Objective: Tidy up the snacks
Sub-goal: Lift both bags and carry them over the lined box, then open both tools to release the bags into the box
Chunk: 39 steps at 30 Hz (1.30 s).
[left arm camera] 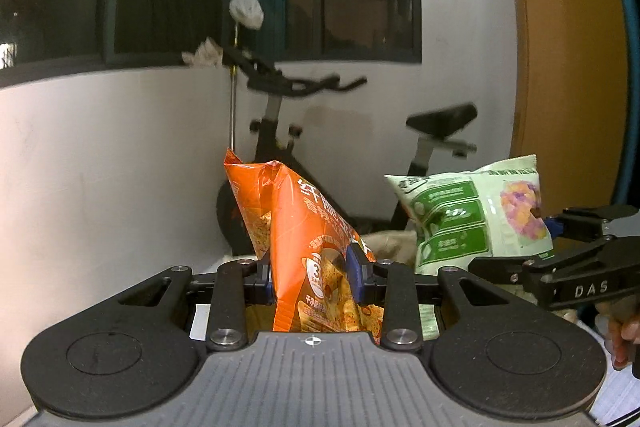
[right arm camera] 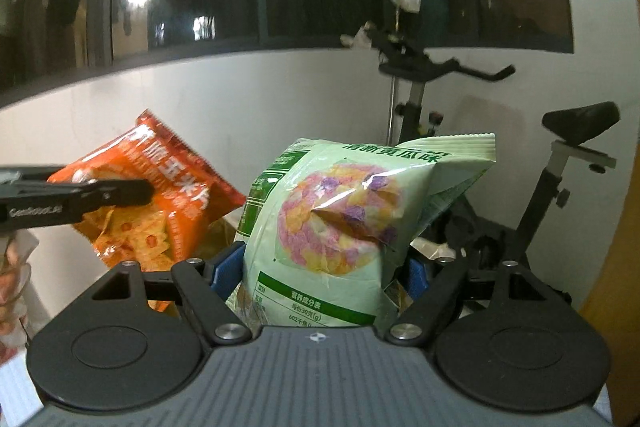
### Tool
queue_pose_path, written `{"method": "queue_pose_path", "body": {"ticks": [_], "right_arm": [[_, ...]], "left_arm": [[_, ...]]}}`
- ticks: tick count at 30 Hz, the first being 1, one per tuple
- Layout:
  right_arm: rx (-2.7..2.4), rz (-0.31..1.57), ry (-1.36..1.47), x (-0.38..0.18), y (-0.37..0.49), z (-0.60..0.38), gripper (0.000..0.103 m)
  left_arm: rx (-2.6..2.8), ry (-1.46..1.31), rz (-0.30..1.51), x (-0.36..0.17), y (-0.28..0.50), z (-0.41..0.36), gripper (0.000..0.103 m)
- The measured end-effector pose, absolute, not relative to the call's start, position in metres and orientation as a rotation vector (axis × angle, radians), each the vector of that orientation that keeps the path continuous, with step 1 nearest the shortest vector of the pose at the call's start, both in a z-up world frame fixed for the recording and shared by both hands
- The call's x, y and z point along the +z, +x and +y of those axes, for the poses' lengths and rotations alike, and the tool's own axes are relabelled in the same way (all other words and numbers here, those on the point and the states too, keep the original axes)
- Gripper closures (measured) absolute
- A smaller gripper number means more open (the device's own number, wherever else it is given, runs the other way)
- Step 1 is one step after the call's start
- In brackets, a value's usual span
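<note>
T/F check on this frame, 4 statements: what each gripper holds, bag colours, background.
1. The left gripper is shut on the orange snack bag. True.
2. The right gripper is open and empty. False: it is shut on the green snack bag.
3. An exercise bike stands by the wall behind the bags. True.
4. Both bags are orange. False: one is orange, one is pale green.
</note>
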State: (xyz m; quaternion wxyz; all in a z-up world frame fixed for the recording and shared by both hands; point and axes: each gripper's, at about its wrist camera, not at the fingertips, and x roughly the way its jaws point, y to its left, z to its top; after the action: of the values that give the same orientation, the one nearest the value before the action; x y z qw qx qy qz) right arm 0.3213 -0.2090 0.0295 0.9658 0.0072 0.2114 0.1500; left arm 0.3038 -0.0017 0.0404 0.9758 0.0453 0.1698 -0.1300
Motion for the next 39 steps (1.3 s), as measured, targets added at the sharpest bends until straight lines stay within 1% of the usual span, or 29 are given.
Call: {"method": "queue_pose_path", "body": {"ticks": [10,12,13,14,15,27,31,39], "right_arm": [[0.324,0.581,0.005,-0.014,0.345,-0.193,0.023],[0.323,0.61,0.005,-0.018,0.348,-0.193,0.021],[0.319,0.618,-0.003,-0.02,0.348,-0.193,0.02],[0.312,0.622,-0.012,-0.02,0.347,-0.193,0.021],[0.308,0.621,-0.017,-0.02,0.346,-0.193,0.021],[0.286,0.564,0.049,0.001,0.304,-0.213,0.021],[0.289,0.539,0.076,0.007,0.285,-0.218,0.021],[0.314,0.513,0.105,0.003,0.243,-0.22,0.021]], "left_arm": [[-0.262,0.119,0.464,0.016,0.333,0.0,0.066],[-0.258,0.12,0.479,0.013,0.333,0.003,0.06],[-0.25,0.122,0.481,0.012,0.332,0.004,0.051],[-0.24,0.122,0.48,0.012,0.33,0.005,0.044],[-0.234,0.121,0.478,0.012,0.329,0.007,0.042],[-0.179,0.076,0.475,0.033,0.293,0.023,0.042],[-0.167,0.068,0.466,0.038,0.271,0.029,0.042],[-0.134,0.033,0.482,0.027,0.224,0.035,0.042]]}}
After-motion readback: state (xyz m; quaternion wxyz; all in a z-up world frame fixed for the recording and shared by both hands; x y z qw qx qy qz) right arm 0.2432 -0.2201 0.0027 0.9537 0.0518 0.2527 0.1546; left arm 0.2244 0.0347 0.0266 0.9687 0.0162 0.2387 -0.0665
